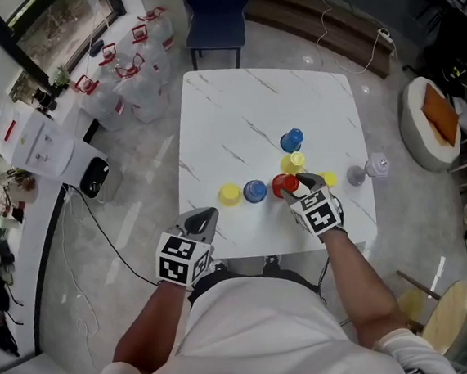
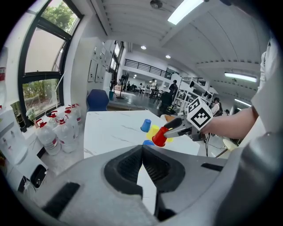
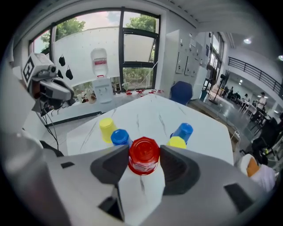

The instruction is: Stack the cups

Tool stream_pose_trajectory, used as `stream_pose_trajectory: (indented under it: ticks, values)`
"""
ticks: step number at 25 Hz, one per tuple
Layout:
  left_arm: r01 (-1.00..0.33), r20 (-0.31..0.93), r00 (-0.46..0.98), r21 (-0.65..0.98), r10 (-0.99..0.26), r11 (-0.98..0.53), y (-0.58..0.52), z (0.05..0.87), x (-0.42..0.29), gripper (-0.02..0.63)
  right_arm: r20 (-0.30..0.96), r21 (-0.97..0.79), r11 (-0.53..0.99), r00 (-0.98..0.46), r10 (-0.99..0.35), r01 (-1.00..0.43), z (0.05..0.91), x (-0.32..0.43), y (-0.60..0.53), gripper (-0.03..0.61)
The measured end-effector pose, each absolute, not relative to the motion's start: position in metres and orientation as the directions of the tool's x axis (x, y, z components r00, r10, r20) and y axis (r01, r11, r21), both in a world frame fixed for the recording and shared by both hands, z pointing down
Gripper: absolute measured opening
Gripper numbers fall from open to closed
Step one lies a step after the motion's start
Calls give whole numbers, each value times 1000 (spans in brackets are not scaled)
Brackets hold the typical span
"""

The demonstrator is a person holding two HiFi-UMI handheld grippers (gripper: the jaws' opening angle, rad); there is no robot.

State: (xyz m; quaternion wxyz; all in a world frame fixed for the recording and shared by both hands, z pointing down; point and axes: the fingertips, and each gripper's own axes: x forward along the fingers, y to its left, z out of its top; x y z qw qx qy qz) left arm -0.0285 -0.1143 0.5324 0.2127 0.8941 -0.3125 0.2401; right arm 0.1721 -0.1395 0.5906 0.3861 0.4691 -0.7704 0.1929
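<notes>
My right gripper [image 1: 293,188] is shut on a red cup [image 1: 283,185], held upside down a little above the white marble table [image 1: 234,108]; the cup [image 3: 143,156] fills the space between its jaws. Just left of it stand a blue cup [image 1: 254,191] and a yellow cup [image 1: 230,194]. Behind are a yellow cup [image 1: 293,163] and a blue cup [image 1: 291,140], and another yellow cup [image 1: 329,179] and a grey cup [image 1: 356,175] stand to the right. My left gripper [image 1: 206,217] hangs at the table's near left edge, tips together [image 2: 142,148], with nothing in it.
Several water jugs [image 1: 128,77] stand on the floor at the back left, next to a white dispenser [image 1: 45,147]. A blue chair [image 1: 215,15] is behind the table. A round cushioned seat [image 1: 429,122] sits to the right.
</notes>
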Motion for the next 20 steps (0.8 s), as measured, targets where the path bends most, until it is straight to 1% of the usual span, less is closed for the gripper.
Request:
stream_pose_trajectory:
  ticks: [6,20]
  values:
    - [-663,569,684,223,-456,-715,-105,532,-25,6,801,119,546,-245,-546,-829,618,166,-139,224]
    - [-689,581,662,224,-473,-690,-98,536,-28,6,819,101,575,-261,-512,-812,639,162,-141,224]
